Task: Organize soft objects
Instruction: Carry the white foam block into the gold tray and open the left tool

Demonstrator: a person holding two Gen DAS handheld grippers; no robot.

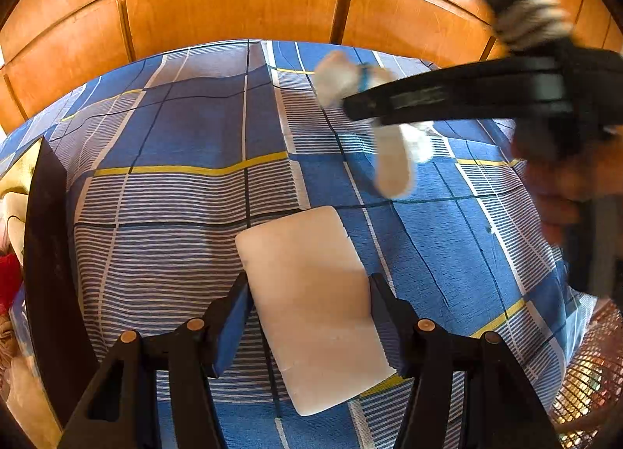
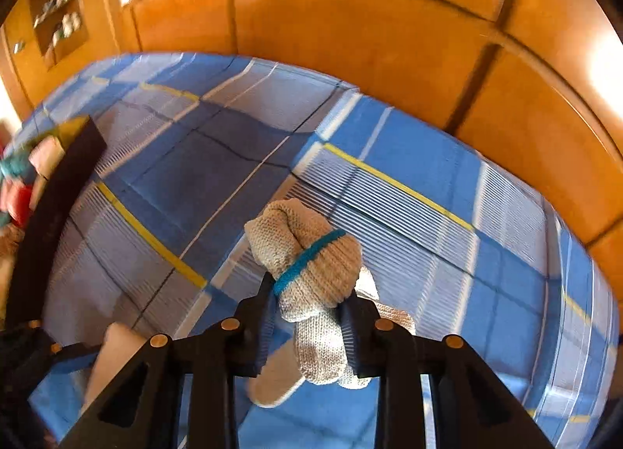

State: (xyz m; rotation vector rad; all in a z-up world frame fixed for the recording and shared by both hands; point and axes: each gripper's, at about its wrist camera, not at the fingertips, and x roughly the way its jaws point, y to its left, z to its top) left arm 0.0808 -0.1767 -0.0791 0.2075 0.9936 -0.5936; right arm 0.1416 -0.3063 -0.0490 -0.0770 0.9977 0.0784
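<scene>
Left wrist only: foam pad.

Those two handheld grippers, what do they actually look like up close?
Both are matte black plastic. The left gripper and right gripper each have two angular fingers with triangular cut-outs, round copper-coloured pivot pins and ribbed bluish inner pads. Seen from the left wrist camera, the right gripper's body is a long black bar, blurred. No cables or sleeves are visible.

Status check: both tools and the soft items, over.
Right tool shut on knit glove, lifted above the bed. Left tool open, straddling white foam pad on checked sheet. Dark bin at left, path unobstructed.
</scene>
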